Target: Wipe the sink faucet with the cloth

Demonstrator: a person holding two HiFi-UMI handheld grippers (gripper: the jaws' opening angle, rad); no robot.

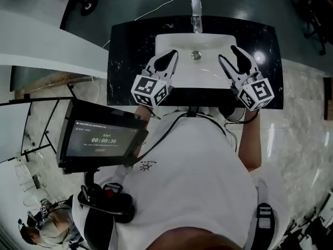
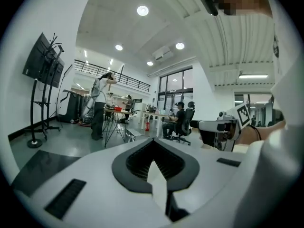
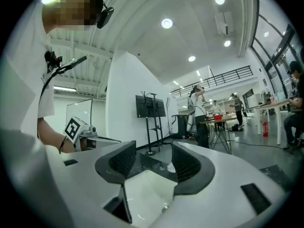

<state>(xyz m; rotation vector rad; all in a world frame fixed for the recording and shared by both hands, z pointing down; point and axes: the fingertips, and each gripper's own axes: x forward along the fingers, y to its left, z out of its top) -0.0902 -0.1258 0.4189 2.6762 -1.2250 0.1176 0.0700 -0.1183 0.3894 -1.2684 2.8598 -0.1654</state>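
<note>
Beyond left tongs (image 1: 173, 53) and right tongs (image 1: 227, 52) stands faucet (image 1: 196, 14).

Behind my left claw (image 1: 173, 54) and right claw (image 1: 229, 52), my shirt (image 1: 192, 160) hides the near edge of the counter (image 1: 125, 61).

Bench (image 1: 130, 61): black, white marble veining.
Sink (image 1: 171, 41): plain white; drain (image 1: 195, 55) silver.
Faucet (image 1: 196, 13): shiny silver-grey.
Left gripper (image 1: 174, 53): white shell, black lining on jaws, cube patterned with black-and-white square markers.
Right gripper (image 1: 227, 52): same white, black and checker-like markers.
Shirt (image 1: 192, 181): white, small dark logo.
Screen (image 1: 101, 139): dark, white digits, black frame.
Floor (image 1: 302, 119): pale glossy beige, faint marbling.
</note>
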